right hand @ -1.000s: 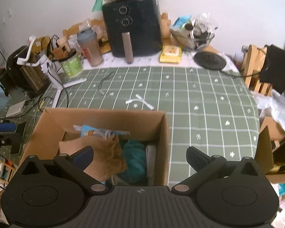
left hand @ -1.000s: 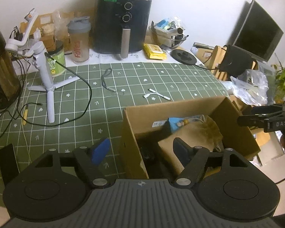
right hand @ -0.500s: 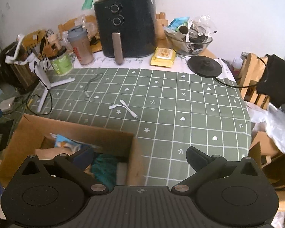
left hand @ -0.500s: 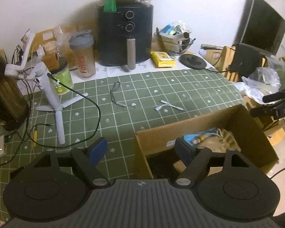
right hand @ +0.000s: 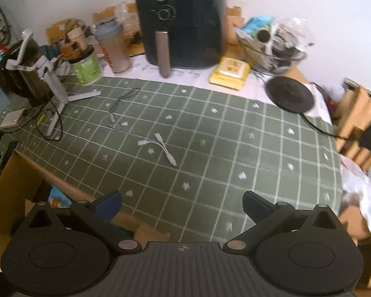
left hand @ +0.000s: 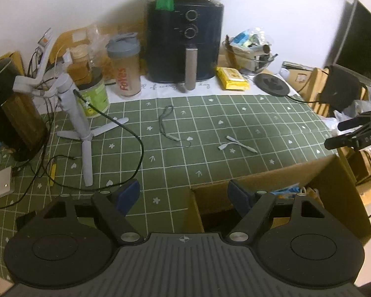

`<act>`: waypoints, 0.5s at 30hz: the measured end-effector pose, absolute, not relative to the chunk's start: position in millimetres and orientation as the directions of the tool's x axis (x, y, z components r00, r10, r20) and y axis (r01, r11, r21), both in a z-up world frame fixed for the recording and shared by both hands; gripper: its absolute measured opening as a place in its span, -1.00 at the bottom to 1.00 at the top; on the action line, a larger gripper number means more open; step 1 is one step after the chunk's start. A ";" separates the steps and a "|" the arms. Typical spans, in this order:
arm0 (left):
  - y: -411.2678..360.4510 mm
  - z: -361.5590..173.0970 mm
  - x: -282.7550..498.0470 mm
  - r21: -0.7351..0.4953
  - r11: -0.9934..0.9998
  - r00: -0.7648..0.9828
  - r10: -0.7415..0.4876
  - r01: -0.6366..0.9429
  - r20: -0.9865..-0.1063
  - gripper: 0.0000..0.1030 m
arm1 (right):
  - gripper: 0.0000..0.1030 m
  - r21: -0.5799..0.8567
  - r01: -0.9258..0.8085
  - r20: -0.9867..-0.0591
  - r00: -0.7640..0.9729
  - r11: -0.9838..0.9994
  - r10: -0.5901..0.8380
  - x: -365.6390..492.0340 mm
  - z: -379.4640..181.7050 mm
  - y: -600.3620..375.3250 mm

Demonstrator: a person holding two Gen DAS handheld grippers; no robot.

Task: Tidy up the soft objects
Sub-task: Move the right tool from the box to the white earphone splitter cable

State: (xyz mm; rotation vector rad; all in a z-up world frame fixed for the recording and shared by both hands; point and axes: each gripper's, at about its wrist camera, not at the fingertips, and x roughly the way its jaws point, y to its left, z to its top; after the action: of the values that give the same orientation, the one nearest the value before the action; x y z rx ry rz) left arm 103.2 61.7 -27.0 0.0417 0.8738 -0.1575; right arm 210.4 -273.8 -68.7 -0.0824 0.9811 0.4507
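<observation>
While spread wide and gripping nothing, hung low over the near edge of the surface (right hand: pixel 235 136). Left gripper (left hand: pixel 182 195): blue-padded fingers (left hand: pixel 127 195) released, one over bare green checked cloth, the other over the open top of the cardboard box (left hand: pixel 259 180). Touched neither, as far as shown. Right gripper (right hand: pixel 182 204): fingers (right hand: pixel 256 204) likewise released and well apart, with only cloth between them and the near corner of the box just under the left-hand pad. Caught a second time at the right rim of the left wrist view, dark and empty.

Found the box at the near edge of the surface, between the two grippers; could not tell whether resting on the cloth or standing just off it. Made out little inside: a blue packet (right hand: pixel 55 195) against the far wall, the rest in shadow or behind the gripper bodies.

Judged the task well along, probably close to done: soft things presumably in the box already, none seen lying loose on the cloth. Left on the open middle of the surface only a white adapter cable (right hand: pixel 160 146) and, nearer the far edge, a thin dark cord (left hand: pixel 170 126); doubtful as soft objects. Along the far edge, untouched clutter around a black air fryer (left hand: pixel 185 47). Possibly still to do: checking the surface for a missed item, or closing the box.
</observation>
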 end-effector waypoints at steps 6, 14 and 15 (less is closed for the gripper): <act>63.7 -27.9 108.9 -0.027 0.992 0.624 -0.097 0.121 -0.775 0.52 | 1.00 0.163 -0.451 -0.824 0.427 0.878 0.373 247.5 -80.0 -267.4; 62.2 -30.4 110.1 0.034 0.995 0.610 -0.028 0.090 -0.792 0.52 | 1.00 0.119 -0.537 -0.833 0.404 0.835 0.379 286.4 -105.8 -247.0; 62.5 -30.6 109.8 0.039 0.996 0.610 -0.021 0.085 -0.792 0.52 | 1.00 0.119 -0.555 -0.836 0.392 0.823 0.385 290.6 -110.1 -243.4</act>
State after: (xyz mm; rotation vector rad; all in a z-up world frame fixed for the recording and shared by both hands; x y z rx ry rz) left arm 109.8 62.5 -30.6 0.0756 0.9128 -0.0614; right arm 290.6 -243.4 -110.1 -0.1909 1.0039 0.6009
